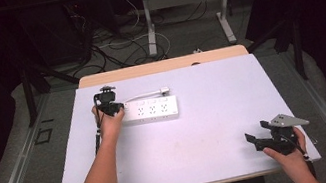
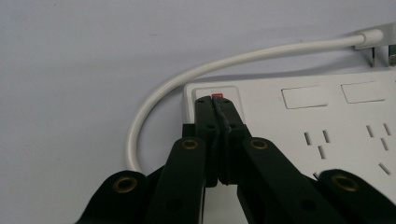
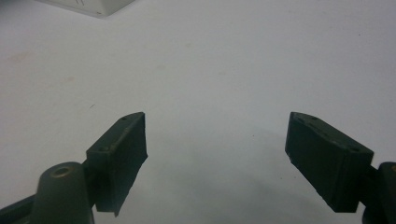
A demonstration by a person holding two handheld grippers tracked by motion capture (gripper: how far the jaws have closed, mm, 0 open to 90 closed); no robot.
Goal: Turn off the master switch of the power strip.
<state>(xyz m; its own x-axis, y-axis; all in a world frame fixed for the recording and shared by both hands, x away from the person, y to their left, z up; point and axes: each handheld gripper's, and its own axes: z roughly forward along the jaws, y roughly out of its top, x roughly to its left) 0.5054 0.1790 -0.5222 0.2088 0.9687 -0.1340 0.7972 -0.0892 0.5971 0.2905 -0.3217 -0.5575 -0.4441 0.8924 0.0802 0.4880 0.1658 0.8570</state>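
A: Where does the power strip lie?
B: Far left on the white table; left gripper, jaws together, tips on its red switch.
A: The right gripper?
B: Near right; jaws wide apart, holding nothing.

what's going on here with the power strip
A person holds a gripper in each hand at a table. The left gripper is shut, its tips on the red switch at the cord end of the white power strip, apparently pressing it. The strip's cord loops round to its plug, which lies loose on the table. The right gripper is open and idle near the table's front right corner.
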